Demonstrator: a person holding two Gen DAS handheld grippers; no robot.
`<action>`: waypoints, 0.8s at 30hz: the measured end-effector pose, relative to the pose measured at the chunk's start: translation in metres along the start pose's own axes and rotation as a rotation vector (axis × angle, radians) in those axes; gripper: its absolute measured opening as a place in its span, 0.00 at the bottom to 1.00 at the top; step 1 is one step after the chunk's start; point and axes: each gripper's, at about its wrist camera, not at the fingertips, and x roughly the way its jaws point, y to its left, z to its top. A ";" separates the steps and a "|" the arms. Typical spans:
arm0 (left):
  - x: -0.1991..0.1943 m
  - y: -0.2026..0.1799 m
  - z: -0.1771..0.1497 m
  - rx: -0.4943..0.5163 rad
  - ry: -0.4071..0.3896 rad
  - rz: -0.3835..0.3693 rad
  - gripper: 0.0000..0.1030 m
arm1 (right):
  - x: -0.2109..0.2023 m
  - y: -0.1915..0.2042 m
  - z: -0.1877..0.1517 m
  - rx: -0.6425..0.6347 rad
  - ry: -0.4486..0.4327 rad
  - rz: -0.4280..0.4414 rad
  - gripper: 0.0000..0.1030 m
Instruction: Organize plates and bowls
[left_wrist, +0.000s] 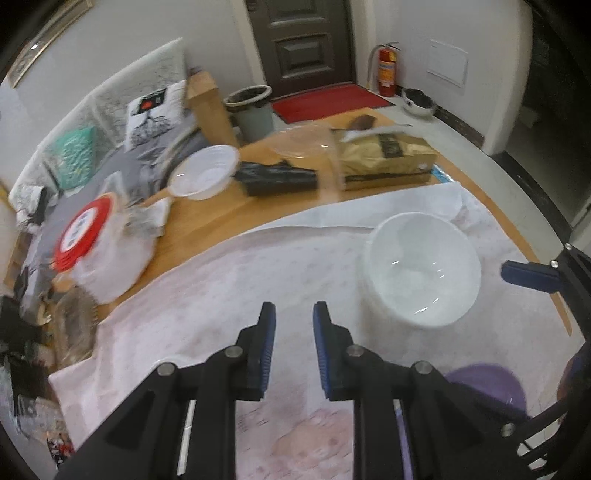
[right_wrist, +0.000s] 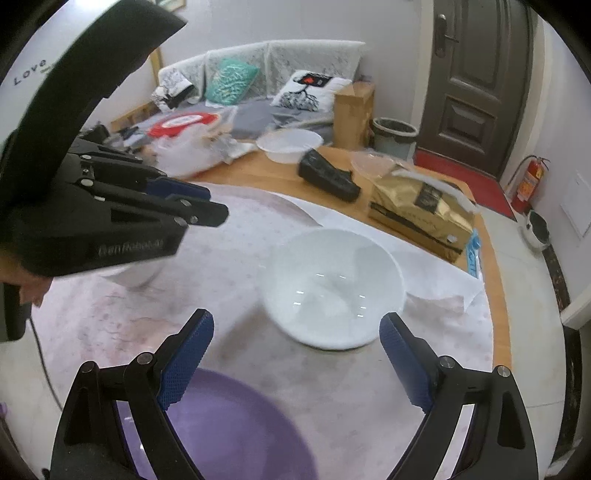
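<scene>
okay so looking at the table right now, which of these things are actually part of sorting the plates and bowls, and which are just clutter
Part of the job:
white bowl
purple plate
disposable white bowl
another white dish, half hidden under the left gripper

Just lying about:
gold bag
black pouch
red-lidded container
clear plastic lid
fire extinguisher
bin

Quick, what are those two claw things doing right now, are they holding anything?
Left gripper: open a little, holding nothing.
Right gripper: open wide, holding nothing, facing the white bowl.
</scene>
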 end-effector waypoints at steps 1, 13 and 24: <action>-0.005 0.009 -0.005 -0.016 0.000 0.006 0.18 | -0.003 0.008 0.001 -0.010 -0.006 0.007 0.87; -0.010 0.104 -0.073 -0.155 0.051 0.053 0.22 | 0.024 0.100 0.014 -0.083 0.019 0.160 0.87; 0.025 0.155 -0.119 -0.238 0.118 0.036 0.22 | 0.089 0.158 0.019 -0.120 0.085 0.215 0.87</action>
